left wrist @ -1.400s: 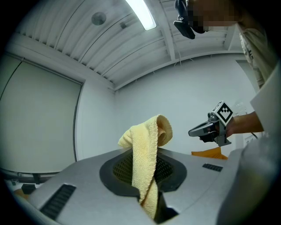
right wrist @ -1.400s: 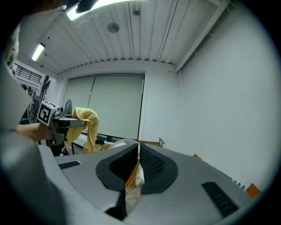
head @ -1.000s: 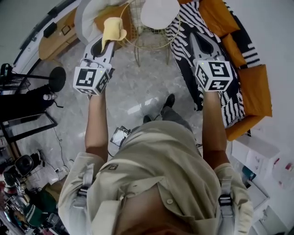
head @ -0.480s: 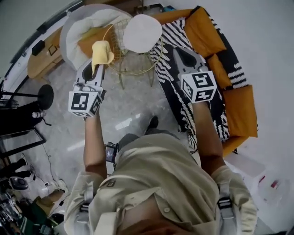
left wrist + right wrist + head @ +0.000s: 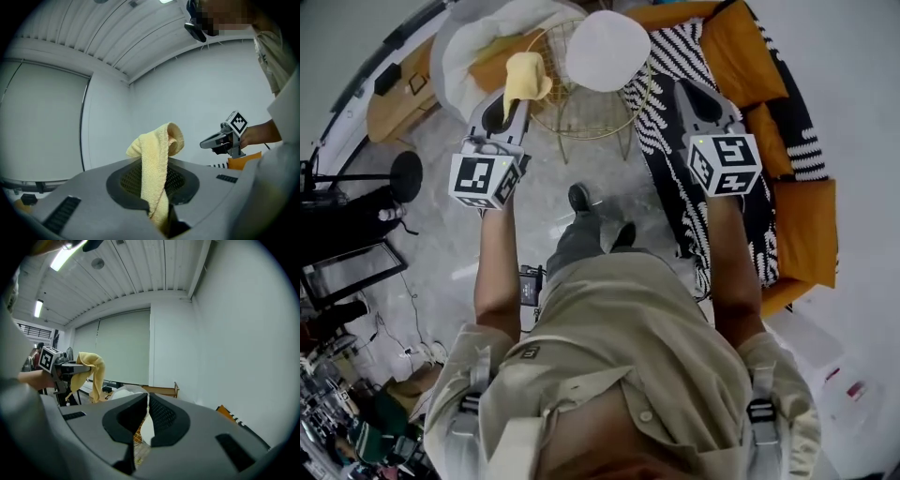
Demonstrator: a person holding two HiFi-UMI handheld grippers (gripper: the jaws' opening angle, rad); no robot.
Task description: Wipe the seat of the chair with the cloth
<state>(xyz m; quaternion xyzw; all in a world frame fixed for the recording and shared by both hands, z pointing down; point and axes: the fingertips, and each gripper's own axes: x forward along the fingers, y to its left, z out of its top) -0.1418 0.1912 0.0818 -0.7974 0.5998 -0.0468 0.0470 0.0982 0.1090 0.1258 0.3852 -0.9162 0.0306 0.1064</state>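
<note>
at mid-frame of the head view, the left gripper [image 5: 516, 105] clamps its jaws on the yellow cloth [image 5: 528, 77]. the right gripper [image 5: 692, 92] has its jaws together, empty. beyond them, top centre, stands the wire chair [image 5: 586, 117] with its white seat [image 5: 607, 49].

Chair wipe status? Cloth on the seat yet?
Not yet. Done: cloth is picked up, left tongs shut on it. In hand: the cloth hangs in the air beside the chair, clear of its white seat; right tongs are shut and empty. Left: all the wiping.
</note>
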